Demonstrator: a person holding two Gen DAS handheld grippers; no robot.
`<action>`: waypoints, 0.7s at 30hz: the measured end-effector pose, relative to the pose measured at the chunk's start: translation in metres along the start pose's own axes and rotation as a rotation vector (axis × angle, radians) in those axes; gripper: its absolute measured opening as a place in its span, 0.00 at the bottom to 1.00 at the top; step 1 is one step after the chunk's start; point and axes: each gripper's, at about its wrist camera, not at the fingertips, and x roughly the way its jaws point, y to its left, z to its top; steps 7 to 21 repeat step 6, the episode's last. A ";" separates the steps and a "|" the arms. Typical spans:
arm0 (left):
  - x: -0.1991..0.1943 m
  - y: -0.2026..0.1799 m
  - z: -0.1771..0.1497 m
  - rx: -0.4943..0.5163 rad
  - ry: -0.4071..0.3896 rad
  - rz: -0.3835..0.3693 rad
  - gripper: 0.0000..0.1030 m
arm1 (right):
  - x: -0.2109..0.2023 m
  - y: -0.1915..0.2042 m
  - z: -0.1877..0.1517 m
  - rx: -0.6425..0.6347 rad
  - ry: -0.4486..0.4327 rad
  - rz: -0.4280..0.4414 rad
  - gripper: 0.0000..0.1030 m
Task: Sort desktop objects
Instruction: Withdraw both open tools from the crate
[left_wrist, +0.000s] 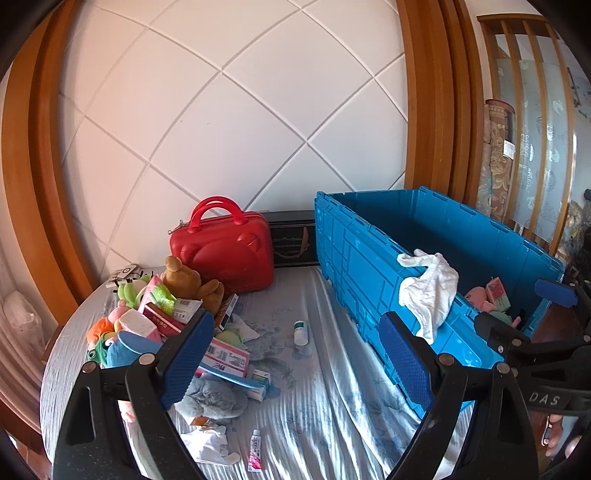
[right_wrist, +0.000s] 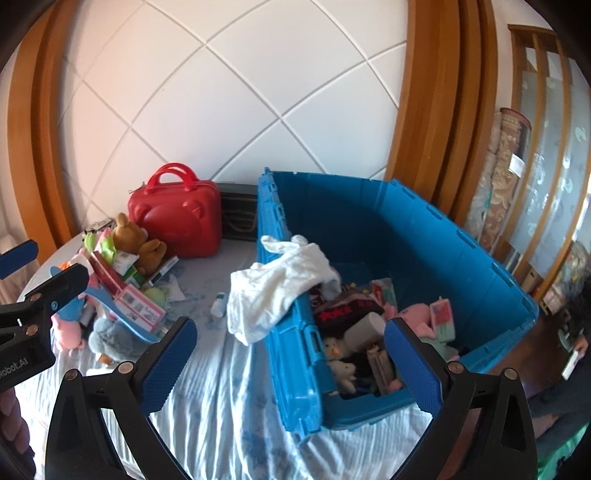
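White letters "DAS" stand on the black body of the right gripper (left_wrist: 546, 398), seen to the right of the left gripper's jaws. White lettering ending "Robot.AI" stands on the black body of the left gripper (right_wrist: 14, 363), left of the right gripper's jaws. Print and barcodes on the pink-and-white box (left_wrist: 225, 356) beside the left jaw are too small to read.

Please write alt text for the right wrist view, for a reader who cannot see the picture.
The open right tool hovers, holding nothing, over the near end of a blue crate partly filled with toys and boxes, a white cloth draped over its rim. To the left, a toy pile and a red case sit on the striped tablecloth.
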 end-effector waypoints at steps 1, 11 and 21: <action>0.000 -0.001 0.000 0.000 -0.002 -0.005 0.89 | 0.000 -0.002 0.000 0.004 0.002 -0.003 1.00; -0.002 -0.004 0.001 -0.007 -0.018 -0.021 0.89 | -0.002 -0.011 -0.002 0.021 0.005 -0.024 1.00; -0.002 -0.004 0.001 -0.007 -0.018 -0.021 0.89 | -0.002 -0.011 -0.002 0.021 0.005 -0.024 1.00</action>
